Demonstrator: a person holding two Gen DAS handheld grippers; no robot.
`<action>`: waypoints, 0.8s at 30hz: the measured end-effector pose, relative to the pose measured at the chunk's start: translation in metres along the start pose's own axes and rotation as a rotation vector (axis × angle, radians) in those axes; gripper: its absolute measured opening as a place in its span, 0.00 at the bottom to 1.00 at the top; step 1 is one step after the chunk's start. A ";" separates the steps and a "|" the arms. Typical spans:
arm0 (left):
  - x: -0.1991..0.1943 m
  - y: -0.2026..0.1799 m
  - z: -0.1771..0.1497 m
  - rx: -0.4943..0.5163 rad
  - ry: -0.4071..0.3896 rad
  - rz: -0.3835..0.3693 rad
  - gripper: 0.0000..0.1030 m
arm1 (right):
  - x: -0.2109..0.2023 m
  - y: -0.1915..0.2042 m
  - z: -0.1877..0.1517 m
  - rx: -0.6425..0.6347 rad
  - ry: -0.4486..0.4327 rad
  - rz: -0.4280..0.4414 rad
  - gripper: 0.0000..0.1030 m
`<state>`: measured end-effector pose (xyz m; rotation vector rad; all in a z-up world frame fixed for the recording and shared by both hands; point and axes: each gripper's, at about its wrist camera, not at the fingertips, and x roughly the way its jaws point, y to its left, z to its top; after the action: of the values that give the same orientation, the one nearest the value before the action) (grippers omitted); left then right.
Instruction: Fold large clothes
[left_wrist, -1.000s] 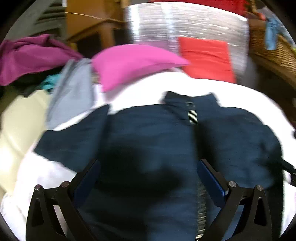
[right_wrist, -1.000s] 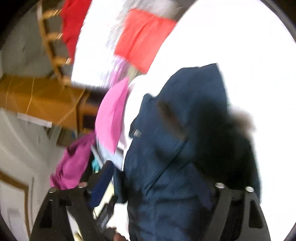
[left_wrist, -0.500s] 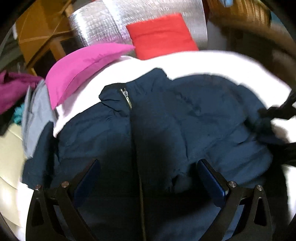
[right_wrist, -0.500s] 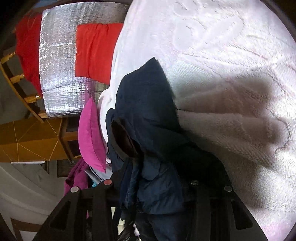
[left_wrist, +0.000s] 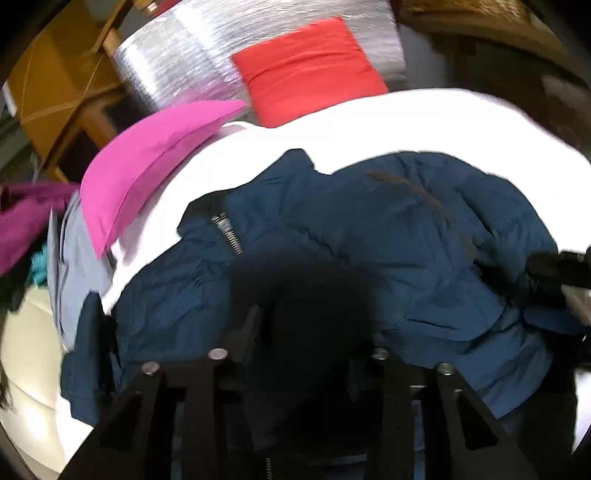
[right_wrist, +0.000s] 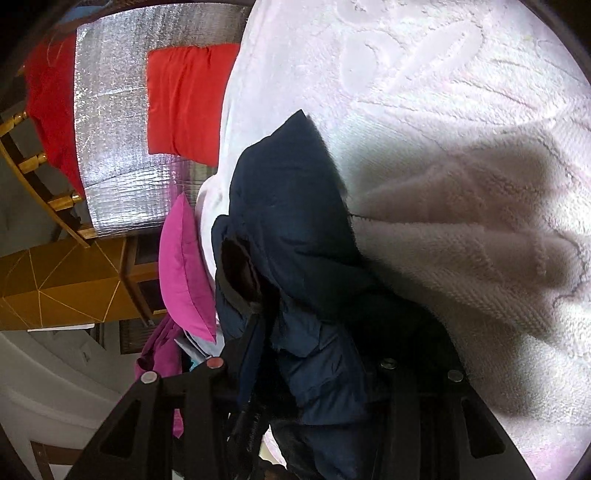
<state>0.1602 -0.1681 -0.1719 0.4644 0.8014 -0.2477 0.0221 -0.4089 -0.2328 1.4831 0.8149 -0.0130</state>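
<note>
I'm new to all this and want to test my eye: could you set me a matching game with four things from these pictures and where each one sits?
Things:
1. navy jacket
2. pink cushion
3. red cushion
4. purple garment

Places:
A. leaning against the silver foil-like panel
B. bunched at the far left edge of the left wrist view
C. spread on the white blanket, gripped on two sides
D. at the blanket's edge, beside the jacket's collar

Pairs: 1-C, 2-D, 3-A, 4-B
</note>
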 end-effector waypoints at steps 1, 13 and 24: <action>-0.002 0.013 -0.001 -0.045 0.004 -0.012 0.31 | 0.000 -0.001 0.000 0.003 0.001 0.002 0.44; -0.022 0.162 -0.064 -0.414 0.077 -0.009 0.45 | 0.002 0.006 -0.004 -0.045 -0.012 -0.023 0.45; -0.007 0.186 -0.086 -0.537 0.058 -0.010 0.66 | 0.001 0.084 -0.049 -0.497 -0.132 -0.118 0.59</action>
<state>0.1722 0.0365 -0.1620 -0.0384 0.8882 -0.0213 0.0402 -0.3541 -0.1542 0.9557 0.7322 0.0033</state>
